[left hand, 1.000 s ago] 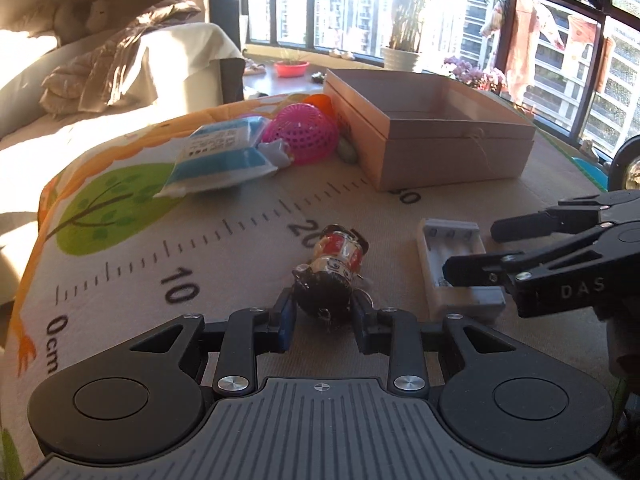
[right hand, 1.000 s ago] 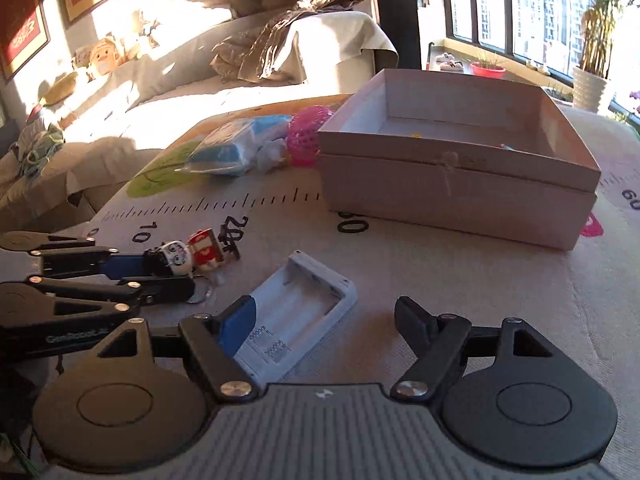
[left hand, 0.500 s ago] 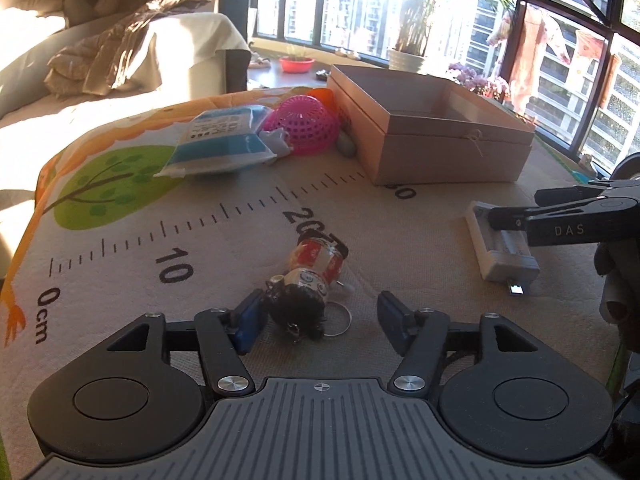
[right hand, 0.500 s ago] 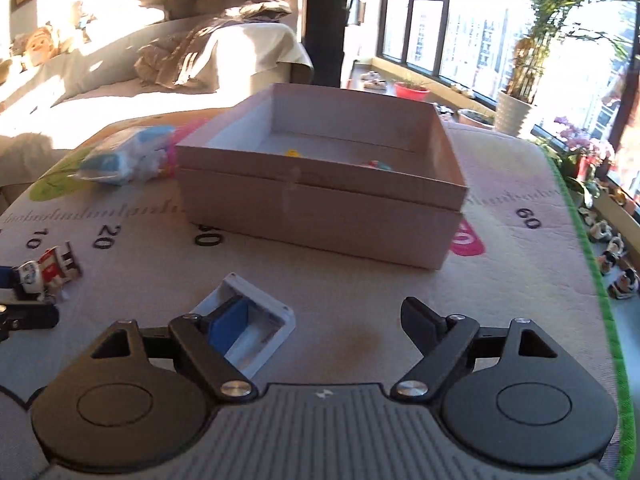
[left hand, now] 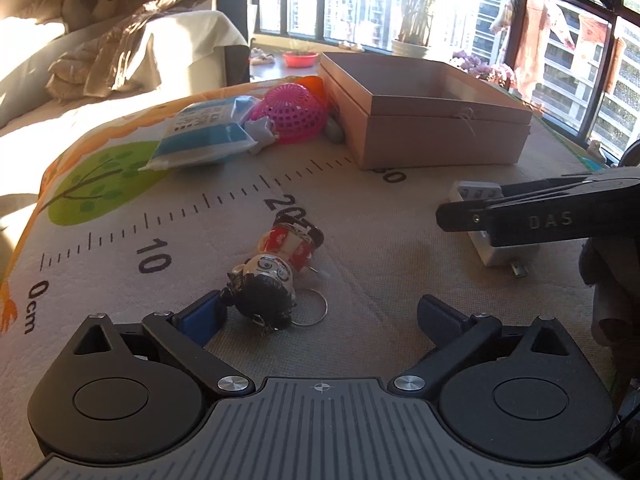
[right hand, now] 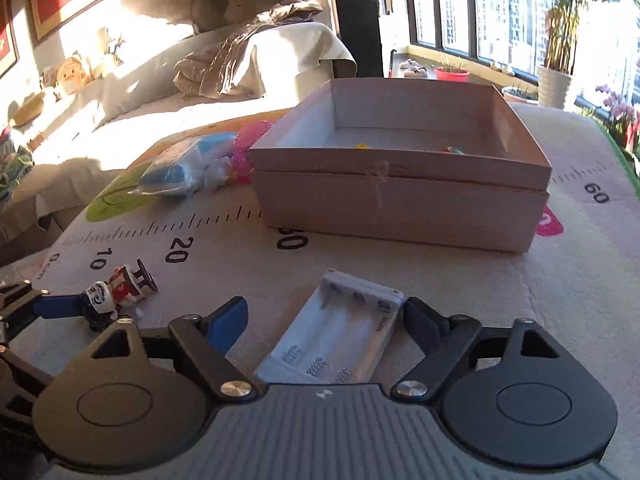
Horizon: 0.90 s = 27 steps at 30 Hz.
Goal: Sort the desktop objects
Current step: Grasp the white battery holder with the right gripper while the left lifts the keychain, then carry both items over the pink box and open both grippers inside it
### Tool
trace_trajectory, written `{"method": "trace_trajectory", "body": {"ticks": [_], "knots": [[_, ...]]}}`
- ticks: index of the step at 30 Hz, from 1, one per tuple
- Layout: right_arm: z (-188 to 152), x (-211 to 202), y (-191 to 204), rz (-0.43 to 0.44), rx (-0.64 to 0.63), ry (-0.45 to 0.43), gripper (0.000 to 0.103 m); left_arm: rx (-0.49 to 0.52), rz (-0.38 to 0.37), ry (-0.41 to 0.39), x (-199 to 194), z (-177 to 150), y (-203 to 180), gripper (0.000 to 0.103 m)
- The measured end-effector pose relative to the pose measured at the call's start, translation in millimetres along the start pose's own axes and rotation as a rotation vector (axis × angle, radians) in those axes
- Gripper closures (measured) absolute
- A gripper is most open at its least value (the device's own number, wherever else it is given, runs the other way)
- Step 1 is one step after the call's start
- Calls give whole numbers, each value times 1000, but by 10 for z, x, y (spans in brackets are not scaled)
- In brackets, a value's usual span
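Near field: left gripper (left hand: 320, 312) spread wide, its blue pad touching the figurine keychain (left hand: 276, 276) lying on the ruler-printed mat (left hand: 120, 240); right gripper (right hand: 326, 320) spread wide around the white battery holder (right hand: 340, 340). Middle: open cardboard box (right hand: 400, 208), pink mesh ball (left hand: 292, 112), blue packet (left hand: 204, 138). Far: draped sofa (right hand: 260, 60), sunlit windows (left hand: 360, 0).
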State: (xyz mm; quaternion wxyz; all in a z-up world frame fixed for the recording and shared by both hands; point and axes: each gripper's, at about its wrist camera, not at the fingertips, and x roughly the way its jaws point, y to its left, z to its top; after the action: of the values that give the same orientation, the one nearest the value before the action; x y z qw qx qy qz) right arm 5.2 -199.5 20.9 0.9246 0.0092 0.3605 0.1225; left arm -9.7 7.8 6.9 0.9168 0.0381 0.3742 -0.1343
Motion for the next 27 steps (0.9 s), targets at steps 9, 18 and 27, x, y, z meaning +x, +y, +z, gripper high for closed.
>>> {"method": "trace_trajectory", "body": {"ticks": [9,18,27], "knots": [[-142,-230,-152,-36,-37,-12,55,6,10,9,-30,-31,-2,0],[-342,-374,-347,-114,-24,-67,54,-66,15,-19,-28,91,23,2],[-374,-393,-342,-104,-41,-77,52,-12,104,-35,139,237,-12,38]]}}
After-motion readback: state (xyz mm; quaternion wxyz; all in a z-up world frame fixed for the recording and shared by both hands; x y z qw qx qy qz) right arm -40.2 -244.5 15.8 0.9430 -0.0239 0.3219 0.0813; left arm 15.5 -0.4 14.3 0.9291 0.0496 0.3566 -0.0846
